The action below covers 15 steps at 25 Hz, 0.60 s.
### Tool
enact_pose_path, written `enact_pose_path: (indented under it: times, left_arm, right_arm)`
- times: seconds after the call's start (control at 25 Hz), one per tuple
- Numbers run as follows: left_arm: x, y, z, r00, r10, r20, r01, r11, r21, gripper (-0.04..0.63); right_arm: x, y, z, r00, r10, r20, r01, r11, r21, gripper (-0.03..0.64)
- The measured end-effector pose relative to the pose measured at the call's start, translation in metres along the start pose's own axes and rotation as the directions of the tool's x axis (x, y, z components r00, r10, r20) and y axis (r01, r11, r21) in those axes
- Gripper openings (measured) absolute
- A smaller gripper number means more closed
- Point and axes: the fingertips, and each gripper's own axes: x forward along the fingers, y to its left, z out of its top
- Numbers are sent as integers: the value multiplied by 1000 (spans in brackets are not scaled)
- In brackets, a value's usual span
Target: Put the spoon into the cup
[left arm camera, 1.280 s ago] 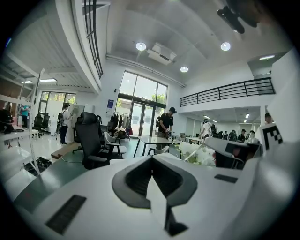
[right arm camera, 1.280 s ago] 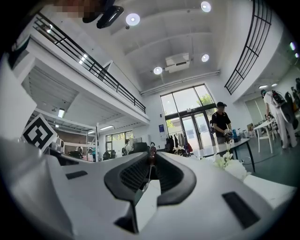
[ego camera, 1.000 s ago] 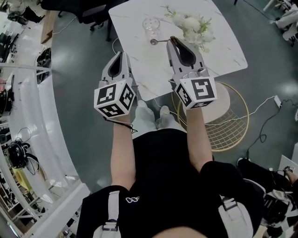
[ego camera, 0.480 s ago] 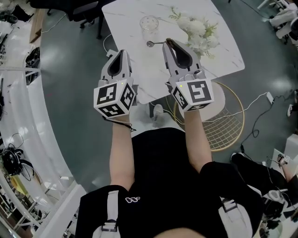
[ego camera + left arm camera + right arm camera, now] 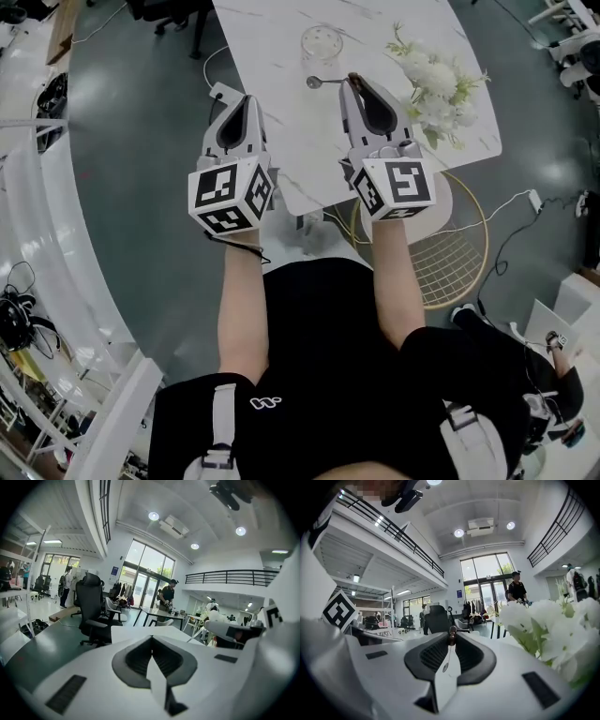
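A clear glass cup stands upright near the far edge of the white marble table. My right gripper is shut on the handle of a metal spoon. The spoon sticks out to the left, with its bowl just on the near side of the cup. In the right gripper view the spoon's handle end shows pinched at the tips of my right gripper. My left gripper hovers at the table's left edge, jaws together and empty. In the left gripper view the left gripper points past the table toward a black chair.
A bunch of white flowers lies on the table just right of my right gripper and fills the right of the right gripper view. A gold wire stool stands below the table's near right corner. A cable runs over the floor.
Both grippers have sunk slightly and drifted forward over the table. The spoon stays clamped in the right one, its bowl still near the cup. The camera has shifted, so the table sits further right.
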Motion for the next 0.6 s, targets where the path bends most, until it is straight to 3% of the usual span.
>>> enact_pose_path:
  times: [0.6]
  left_arm:
    - [58, 28, -27, 990, -79, -113, 79, 997, -3, 15]
  right_arm:
    - [58, -49, -45, 979, -194, -57, 197, 978, 62, 53]
